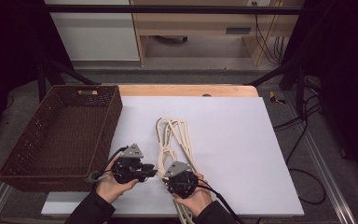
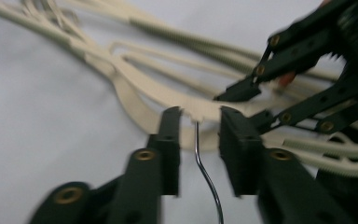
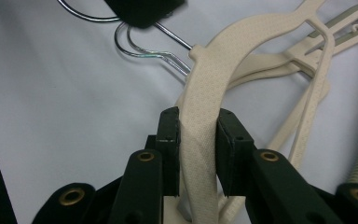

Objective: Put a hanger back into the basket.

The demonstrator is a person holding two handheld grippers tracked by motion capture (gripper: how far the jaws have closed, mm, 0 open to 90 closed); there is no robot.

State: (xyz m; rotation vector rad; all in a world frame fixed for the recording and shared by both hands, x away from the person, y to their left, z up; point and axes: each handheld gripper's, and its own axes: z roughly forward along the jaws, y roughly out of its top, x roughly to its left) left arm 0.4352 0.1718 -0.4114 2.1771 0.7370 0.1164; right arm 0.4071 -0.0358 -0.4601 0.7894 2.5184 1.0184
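White board (image 1: 242, 154) covers most of the desk, with a strip of bare wood showing along its far edge. Left of it sits a brown woven basket (image 1: 42, 161), its near corner close to the left hand. On the board's near middle lies a loose pile of cream hangers (image 1: 173, 135), their arms fanned away from the person and their wire hooks pointing to the near side. Both hands hold their tools low over the near end of this pile, just beside each other. The right tool (image 3: 197, 130) has its two pads pressed on the broad textured arm of the top hanger (image 3: 223, 51), close below the neck where the metal hook (image 3: 140, 53) comes out. The left tool (image 2: 199, 126) stands with its jaws narrowly apart; the thin wire hook runs up between them to the hanger's neck, and I cannot tell if either pad touches it. In the left gripper view the right tool's jaws show just behind that neck.
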